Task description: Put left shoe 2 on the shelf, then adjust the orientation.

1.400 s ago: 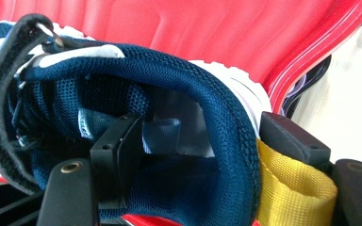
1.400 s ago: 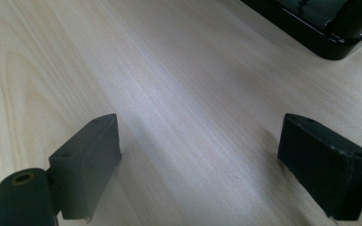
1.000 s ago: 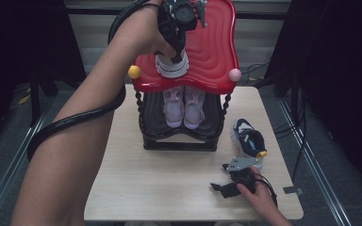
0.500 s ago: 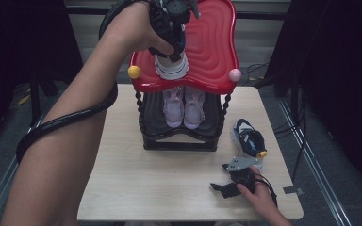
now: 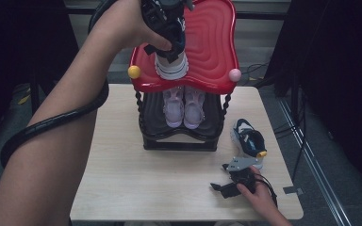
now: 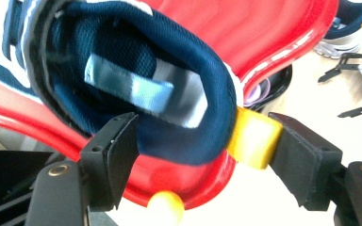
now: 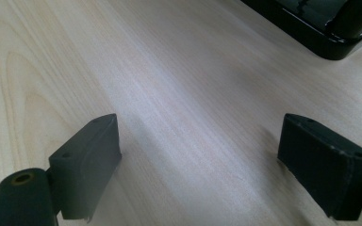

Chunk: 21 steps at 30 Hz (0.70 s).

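The left gripper point(image 6: 202, 146) has just been opening its fingers around the heel of the navy shoe point(image 6: 136, 80) on the red top shelf point(image 5: 212, 52) at the worktop's far edge. The shoe looks released, though whether the yellow heel tab point(image 6: 254, 139) is free of the pad is unclear. The right gripper point(image 7: 202, 160) rests near the right front corner, fingers apart, empty.

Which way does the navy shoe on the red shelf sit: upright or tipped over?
Upright. The navy shoe rests sole-down on the red shelf, and the left gripper view looks into its opening from the heel.
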{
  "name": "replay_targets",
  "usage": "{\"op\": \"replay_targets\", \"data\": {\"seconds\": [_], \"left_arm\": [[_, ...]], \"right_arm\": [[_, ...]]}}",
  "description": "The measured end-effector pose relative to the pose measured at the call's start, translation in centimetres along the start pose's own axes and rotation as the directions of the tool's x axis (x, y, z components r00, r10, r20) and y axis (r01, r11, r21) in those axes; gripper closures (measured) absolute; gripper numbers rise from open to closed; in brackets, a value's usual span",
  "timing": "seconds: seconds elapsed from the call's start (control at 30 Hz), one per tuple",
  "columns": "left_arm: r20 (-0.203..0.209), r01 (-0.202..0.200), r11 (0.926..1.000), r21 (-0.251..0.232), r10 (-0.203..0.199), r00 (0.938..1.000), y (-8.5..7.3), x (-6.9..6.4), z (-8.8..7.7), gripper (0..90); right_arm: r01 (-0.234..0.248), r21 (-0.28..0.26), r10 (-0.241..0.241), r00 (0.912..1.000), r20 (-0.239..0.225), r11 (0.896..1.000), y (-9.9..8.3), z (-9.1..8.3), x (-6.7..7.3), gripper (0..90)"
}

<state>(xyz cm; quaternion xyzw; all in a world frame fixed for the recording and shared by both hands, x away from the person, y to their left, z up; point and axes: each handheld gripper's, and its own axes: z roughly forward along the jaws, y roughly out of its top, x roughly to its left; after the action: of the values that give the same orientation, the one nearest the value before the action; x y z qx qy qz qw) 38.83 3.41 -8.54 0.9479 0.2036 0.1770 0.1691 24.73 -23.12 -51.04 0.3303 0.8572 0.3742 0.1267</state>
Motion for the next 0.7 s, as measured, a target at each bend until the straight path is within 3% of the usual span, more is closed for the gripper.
{"op": "replay_targets", "data": {"seconds": [0.43,0.7], "left_arm": [[0.046,0.052,0.9984,0.022,-0.053,0.9975,-1.8,0.1,-0.3,22.1],[0.051,0.075,0.9967,0.031,-0.076,0.9958,-3.1,0.1,-0.3,21.2]], "right_arm": [[0.000,0.000,0.000,1.0000,0.000,1.000,0.0,0.0,0.0,12.8],[0.000,0.000,0.000,1.0000,0.000,1.000,0.0,0.0,0.0,12.8]]}}
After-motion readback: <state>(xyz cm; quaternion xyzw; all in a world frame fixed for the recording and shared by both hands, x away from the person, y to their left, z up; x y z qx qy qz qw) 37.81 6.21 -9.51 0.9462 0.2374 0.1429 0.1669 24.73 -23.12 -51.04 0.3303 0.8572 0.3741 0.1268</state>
